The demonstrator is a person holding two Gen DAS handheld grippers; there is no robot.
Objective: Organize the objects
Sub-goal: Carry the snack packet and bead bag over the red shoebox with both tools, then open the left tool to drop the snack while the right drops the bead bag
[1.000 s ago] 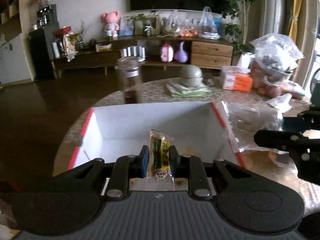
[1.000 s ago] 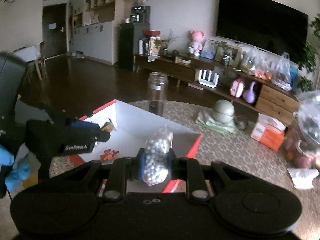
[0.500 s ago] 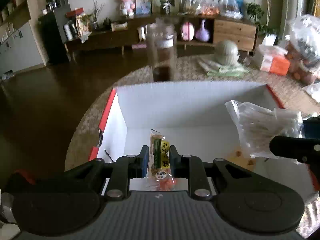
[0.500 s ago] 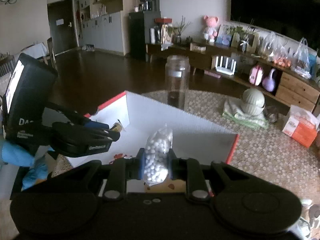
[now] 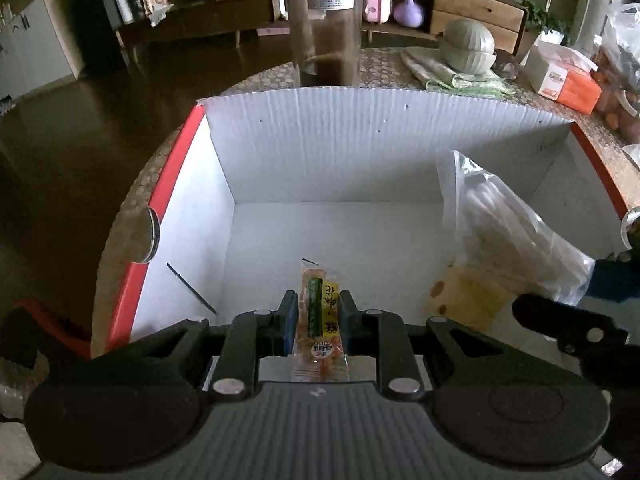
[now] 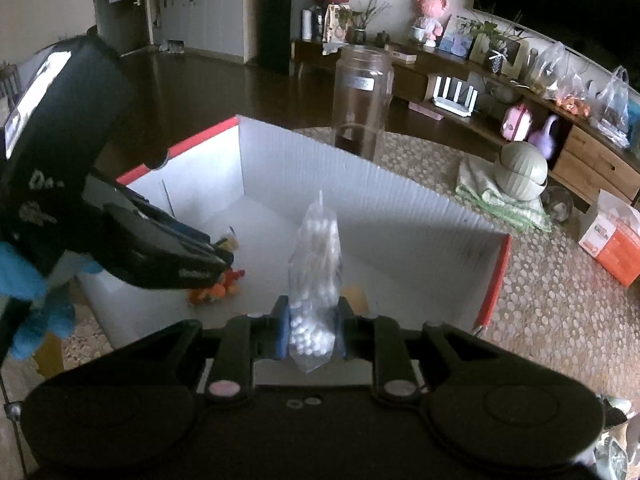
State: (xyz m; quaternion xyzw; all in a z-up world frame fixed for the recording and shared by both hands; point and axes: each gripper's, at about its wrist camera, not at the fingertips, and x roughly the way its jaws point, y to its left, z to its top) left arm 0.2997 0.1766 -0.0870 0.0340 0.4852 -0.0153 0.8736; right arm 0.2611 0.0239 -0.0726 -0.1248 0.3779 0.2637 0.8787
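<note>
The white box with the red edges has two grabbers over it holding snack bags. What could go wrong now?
The two grippers are close together above the white box, so the left gripper and right gripper might bump.

The bag of white pellets is tall and floppy; it could tip toward the box's wall when let go.

The snack packet is pinched only by its middle and could slip out early.

The box [image 5: 384, 152] is white corrugated plastic board, matt and ribbed, with red edging. The snack packet [image 5: 320, 320] and the bag of white beads [image 6: 316, 280] are glossy clear film. The jar [image 5: 326, 20] is clear glass; the tabletop [image 6: 560, 312] is pebble-patterned.
</note>
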